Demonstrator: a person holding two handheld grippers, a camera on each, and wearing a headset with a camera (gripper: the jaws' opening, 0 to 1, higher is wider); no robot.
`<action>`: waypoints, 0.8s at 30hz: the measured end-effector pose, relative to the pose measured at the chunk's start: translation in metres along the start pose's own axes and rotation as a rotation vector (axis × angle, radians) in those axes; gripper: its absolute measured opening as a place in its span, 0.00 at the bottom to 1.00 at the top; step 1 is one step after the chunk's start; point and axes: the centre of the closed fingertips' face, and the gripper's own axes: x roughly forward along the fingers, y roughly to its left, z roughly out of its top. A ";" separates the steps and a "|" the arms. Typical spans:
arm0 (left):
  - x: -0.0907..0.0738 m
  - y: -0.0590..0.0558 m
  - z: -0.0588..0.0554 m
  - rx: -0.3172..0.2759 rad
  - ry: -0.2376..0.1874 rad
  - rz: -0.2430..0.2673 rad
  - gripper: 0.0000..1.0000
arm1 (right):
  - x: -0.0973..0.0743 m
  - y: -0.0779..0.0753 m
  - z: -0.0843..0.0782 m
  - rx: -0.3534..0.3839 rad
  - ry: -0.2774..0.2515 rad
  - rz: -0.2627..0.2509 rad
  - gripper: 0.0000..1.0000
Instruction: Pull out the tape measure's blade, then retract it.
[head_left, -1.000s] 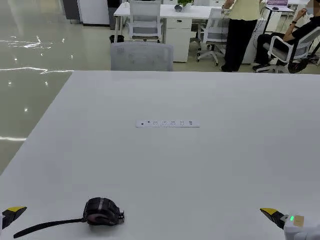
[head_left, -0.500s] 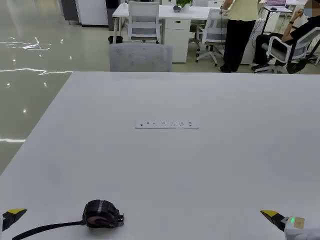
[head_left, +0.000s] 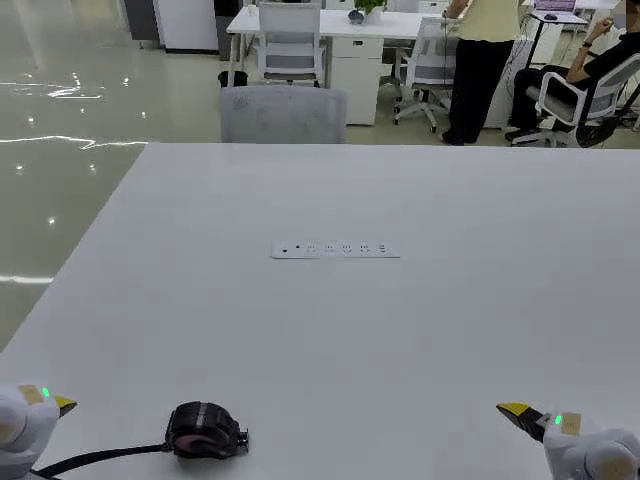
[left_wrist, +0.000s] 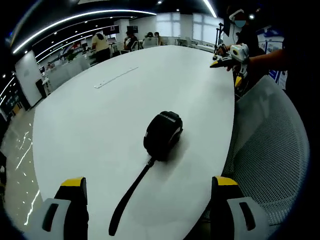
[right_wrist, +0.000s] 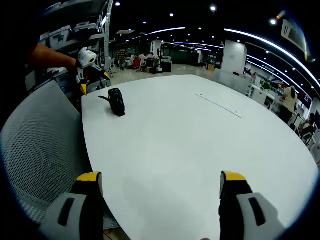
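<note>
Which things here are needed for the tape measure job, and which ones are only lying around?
Needed: tape measure with its black strap; left gripper, open; right gripper, open.
Only lying around: power strip in the table; grey chair behind it.

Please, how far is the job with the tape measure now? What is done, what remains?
Nothing looks done yet: the tape measure lies on the table with no blade showing, only its strap trailing. In hand: nothing; the left hand-held gripper is open, aimed at it without touching, and the right hand-held gripper is open, farther away. Left: gripping it, pulling the blade out, retracting it.
</note>
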 end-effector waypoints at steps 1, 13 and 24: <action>0.001 0.001 0.006 0.022 -0.006 0.002 1.00 | 0.004 0.003 0.003 -0.002 -0.001 0.017 0.99; 0.018 0.002 0.032 0.189 0.070 -0.096 0.94 | 0.040 0.033 0.036 -0.085 0.005 0.178 0.90; 0.047 -0.013 0.039 0.395 0.132 -0.202 0.79 | 0.076 0.043 0.061 -0.138 0.000 0.247 0.92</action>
